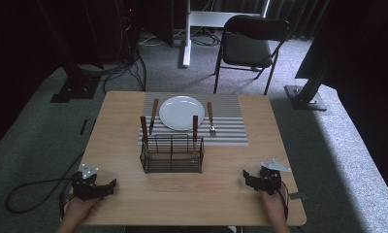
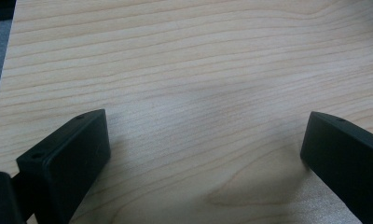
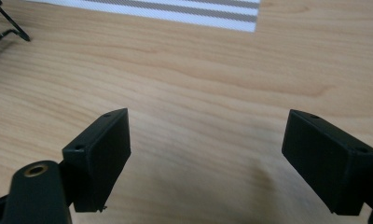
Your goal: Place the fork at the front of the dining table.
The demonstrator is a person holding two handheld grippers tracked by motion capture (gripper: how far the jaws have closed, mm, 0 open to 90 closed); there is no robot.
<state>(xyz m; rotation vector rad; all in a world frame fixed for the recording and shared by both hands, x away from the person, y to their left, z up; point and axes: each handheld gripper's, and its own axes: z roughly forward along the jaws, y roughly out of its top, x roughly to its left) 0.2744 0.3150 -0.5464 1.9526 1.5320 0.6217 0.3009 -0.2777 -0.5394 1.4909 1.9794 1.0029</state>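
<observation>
A white plate [image 1: 181, 112] lies on a striped placemat [image 1: 231, 126] at the far middle of the wooden table [image 1: 231, 199]. A wooden-handled knife [image 1: 153, 115] lies left of the plate and a fork [image 1: 211, 119] right of it. In front stands a black wire basket [image 1: 172, 154] with two wooden-handled utensils [image 1: 195, 128] upright in it. My left gripper [image 1: 110, 188] [image 2: 205, 140] rests at the near left edge, open over bare wood. Over bare wood at the near right, my right gripper [image 1: 246, 179] [image 3: 208, 140] is also open and holds nothing.
A black folding chair [image 1: 248, 46] and a white desk leg [image 1: 186, 34] stand beyond the table. Black stands and cables lie on the grey carpet at the left. A placemat corner [image 3: 175, 11] and a basket foot [image 3: 7, 25] sit ahead of the right gripper.
</observation>
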